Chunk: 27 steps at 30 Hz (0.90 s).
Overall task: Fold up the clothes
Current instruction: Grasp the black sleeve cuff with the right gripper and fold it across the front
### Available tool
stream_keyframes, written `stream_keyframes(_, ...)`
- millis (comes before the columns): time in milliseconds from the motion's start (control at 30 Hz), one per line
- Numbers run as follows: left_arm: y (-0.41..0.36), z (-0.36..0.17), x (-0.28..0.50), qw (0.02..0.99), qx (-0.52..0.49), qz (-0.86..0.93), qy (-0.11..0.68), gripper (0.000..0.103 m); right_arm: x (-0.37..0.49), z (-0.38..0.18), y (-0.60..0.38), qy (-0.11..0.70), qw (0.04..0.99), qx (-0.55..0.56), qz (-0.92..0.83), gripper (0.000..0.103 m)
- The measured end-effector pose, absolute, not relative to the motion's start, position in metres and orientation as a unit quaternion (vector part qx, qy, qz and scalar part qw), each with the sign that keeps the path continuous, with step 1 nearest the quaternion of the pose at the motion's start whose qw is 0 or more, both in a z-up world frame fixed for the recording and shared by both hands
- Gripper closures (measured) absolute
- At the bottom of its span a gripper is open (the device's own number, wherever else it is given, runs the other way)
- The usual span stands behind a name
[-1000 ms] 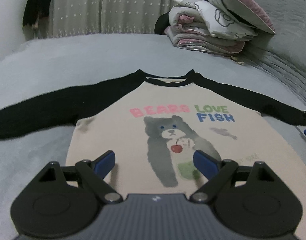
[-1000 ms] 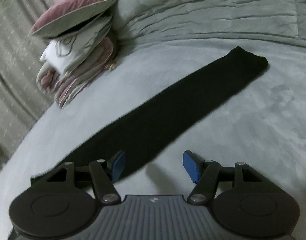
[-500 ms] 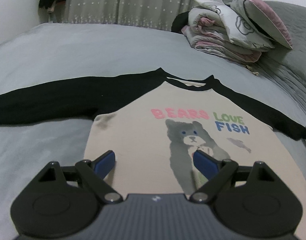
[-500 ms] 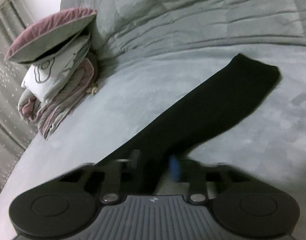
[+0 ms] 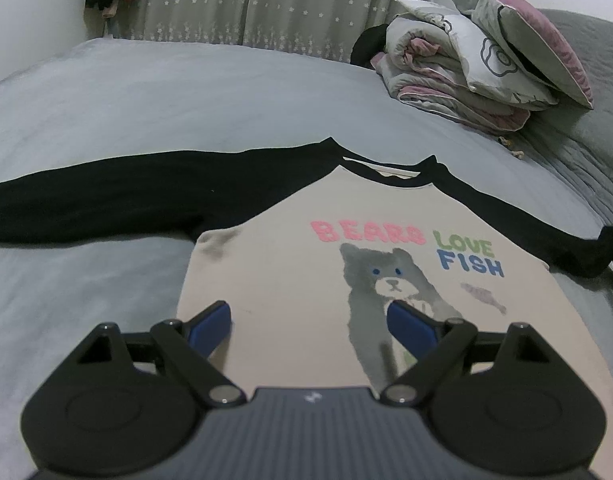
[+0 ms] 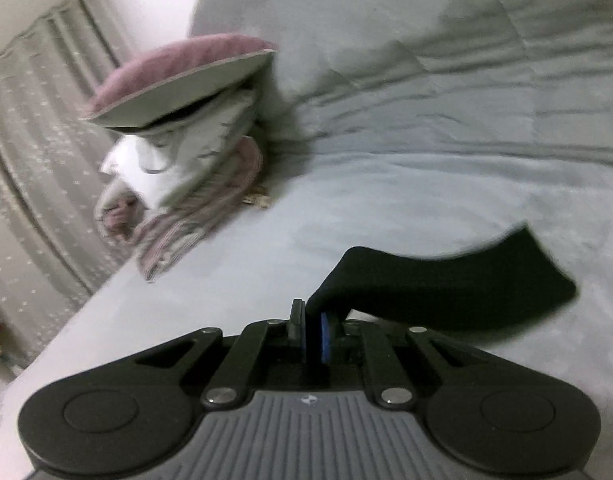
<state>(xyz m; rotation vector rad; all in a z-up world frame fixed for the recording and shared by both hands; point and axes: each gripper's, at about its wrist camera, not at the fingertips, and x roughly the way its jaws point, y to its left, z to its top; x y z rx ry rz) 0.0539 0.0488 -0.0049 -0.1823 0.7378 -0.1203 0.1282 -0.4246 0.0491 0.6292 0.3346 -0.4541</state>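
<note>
Since the earlier frame, right gripper [image 6: 313,334] has clamped the black sleeve [image 6: 446,284] and lifted it off the bed [image 6: 386,184]. Left gripper [image 5: 308,320] hovers open over the shirt [image 5: 290,280], near its hem. Carry the sleeve leftward across the chest, keeping it taut.

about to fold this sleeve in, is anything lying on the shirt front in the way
Nothing visible does. The cream bear-print shirt front lies flat and bare; only the open left hand-held gripper hovers above it. The right hand-held gripper has the black sleeve pinched.
</note>
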Motion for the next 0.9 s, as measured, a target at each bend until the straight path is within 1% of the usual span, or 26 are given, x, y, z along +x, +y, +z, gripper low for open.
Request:
stream_keyframes(233, 0.056, -0.001, 0.056, 0.927, -0.102, -0.05, 0.358, 0.014, 0.13, 0.082, -0.384, 0.145, 0.931, 0.286, -0.173, 0.093)
stream_keyframes(467, 0.062, 0.001, 0.056, 0.925, -0.114, -0.045, 0.359, 0.014, 0.139, 0.104, -0.325, 0.137, 0.956, 0.22, -0.138, 0.093)
stream_keyframes(700, 0.063, 0.0, 0.058, 0.925, -0.113, -0.04, 0.361, 0.014, 0.148, 0.099, -0.26, 0.14, 0.973, 0.151, -0.101, 0.093)
stream_keyframes(900, 0.061, -0.004, 0.058, 0.926, -0.098, -0.033, 0.363, 0.014, 0.156, 0.074, -0.217, 0.158, 0.979, 0.112, -0.06, 0.093)
